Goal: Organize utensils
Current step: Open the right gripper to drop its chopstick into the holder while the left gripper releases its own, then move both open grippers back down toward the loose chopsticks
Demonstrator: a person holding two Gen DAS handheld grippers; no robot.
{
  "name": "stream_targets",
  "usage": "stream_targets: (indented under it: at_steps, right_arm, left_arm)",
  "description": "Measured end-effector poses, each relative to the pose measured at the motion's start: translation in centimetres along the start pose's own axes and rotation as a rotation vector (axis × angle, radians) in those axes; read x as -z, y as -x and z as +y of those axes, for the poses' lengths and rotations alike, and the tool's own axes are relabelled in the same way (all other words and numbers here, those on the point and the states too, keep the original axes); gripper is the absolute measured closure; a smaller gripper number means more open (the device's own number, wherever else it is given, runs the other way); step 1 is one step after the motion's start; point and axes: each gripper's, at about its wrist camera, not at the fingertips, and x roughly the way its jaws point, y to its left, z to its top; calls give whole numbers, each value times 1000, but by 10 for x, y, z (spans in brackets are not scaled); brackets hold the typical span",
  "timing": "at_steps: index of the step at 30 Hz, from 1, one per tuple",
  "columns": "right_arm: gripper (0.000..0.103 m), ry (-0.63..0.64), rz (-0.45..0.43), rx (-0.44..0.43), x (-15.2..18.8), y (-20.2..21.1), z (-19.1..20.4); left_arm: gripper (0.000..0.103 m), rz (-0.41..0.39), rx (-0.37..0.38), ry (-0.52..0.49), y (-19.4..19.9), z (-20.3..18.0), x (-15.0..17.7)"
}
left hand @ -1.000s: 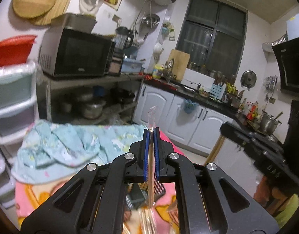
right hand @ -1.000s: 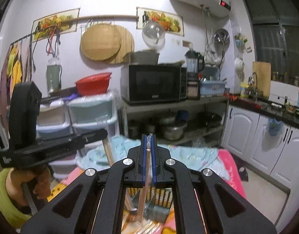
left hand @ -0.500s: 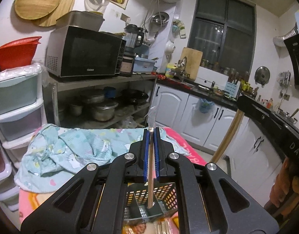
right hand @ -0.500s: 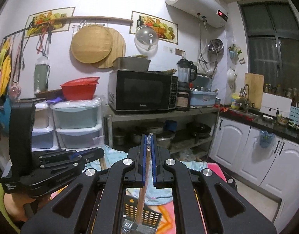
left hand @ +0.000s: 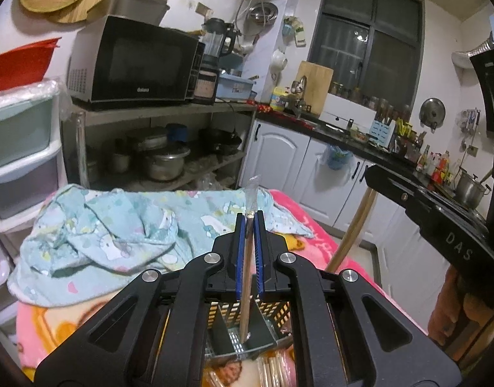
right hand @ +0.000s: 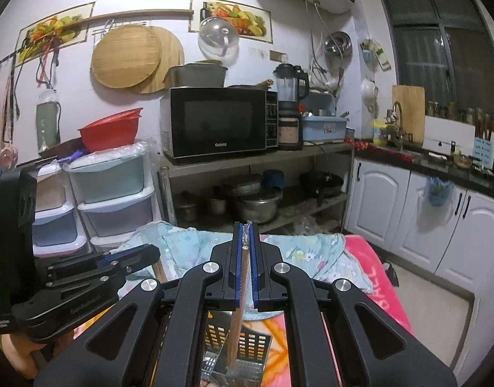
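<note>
My left gripper [left hand: 249, 222] is shut on a wrapped pair of wooden chopsticks [left hand: 246, 293], held upright. Their lower end hangs inside a black perforated utensil holder [left hand: 281, 312] on the pink blanket. My right gripper [right hand: 246, 229] is shut on another wrapped pair of chopsticks [right hand: 236, 329], whose lower end also reaches down into the holder [right hand: 250, 342]. The right gripper [left hand: 440, 225] and its chopsticks [left hand: 353, 225] show at the right of the left wrist view. The left gripper [right hand: 85, 277] shows at the left of the right wrist view. More wrapped chopsticks [left hand: 272, 371] lie in front of the holder.
A crumpled light blue cloth [left hand: 118, 235] lies on the pink blanket [left hand: 53, 319] behind the holder. Beyond stand a metal shelf with a microwave [left hand: 134, 61] and pots, plastic drawers [left hand: 18, 161] at the left, and white cabinets [left hand: 279, 158] at the right.
Both grippers have sunk, still shut on their chopsticks. The black holder has come into view beneath the fingers, and the chopstick ends now hang in it.
</note>
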Motion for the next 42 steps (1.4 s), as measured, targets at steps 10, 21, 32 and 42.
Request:
stream_targets:
  at_steps: [10,21,32,42]
  right_arm:
    - [56,-45,34,-8,10,0,-10]
    - [28,2,20,21,7,43,-8]
    - [27,38,69,7,32,72,5]
    - [27,16,136,-11,64,87,21]
  left_arm:
    - [57,17,-3,36,5,9,6]
    - [11,-36,-34,94,48,16,5]
    - [11,-21,-90,129,88,41,32]
    - [11,8,-120,168,105,63,57]
